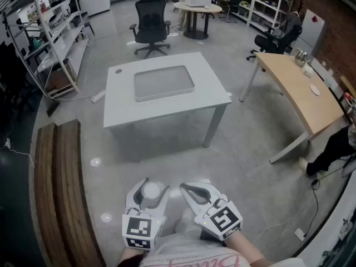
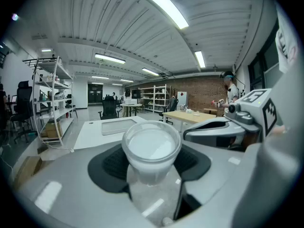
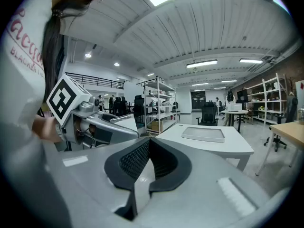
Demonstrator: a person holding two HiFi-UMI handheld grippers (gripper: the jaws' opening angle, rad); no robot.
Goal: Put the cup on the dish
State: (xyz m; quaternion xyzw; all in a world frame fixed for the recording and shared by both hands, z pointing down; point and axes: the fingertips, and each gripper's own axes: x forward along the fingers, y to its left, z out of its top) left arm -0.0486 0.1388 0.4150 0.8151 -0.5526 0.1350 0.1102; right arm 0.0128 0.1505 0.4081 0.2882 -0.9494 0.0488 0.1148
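A translucent white cup [image 1: 151, 191] sits upright between the pads of my left gripper [image 1: 150, 189], which is shut on it; in the left gripper view the cup [image 2: 151, 146] fills the gap between the black pads. My right gripper [image 1: 183, 187] hangs just to the right of it, shut and with nothing in it; its pads meet in the right gripper view [image 3: 148, 141]. Both grippers are held low, close to the person's body, well short of the white table [image 1: 203, 74]. The dish, a flat grey tray [image 1: 164, 83], lies on that table, also seen ahead as the tray [image 2: 116, 126] and the tray [image 3: 203, 134].
A dark wooden bench [image 1: 58, 188] runs along the left. A light wooden desk [image 1: 303, 90] stands at the right, a black office chair [image 1: 151, 24] and a round table [image 1: 194, 13] behind the white table. Metal shelves [image 1: 53, 32] line the far left. Bare floor lies between me and the table.
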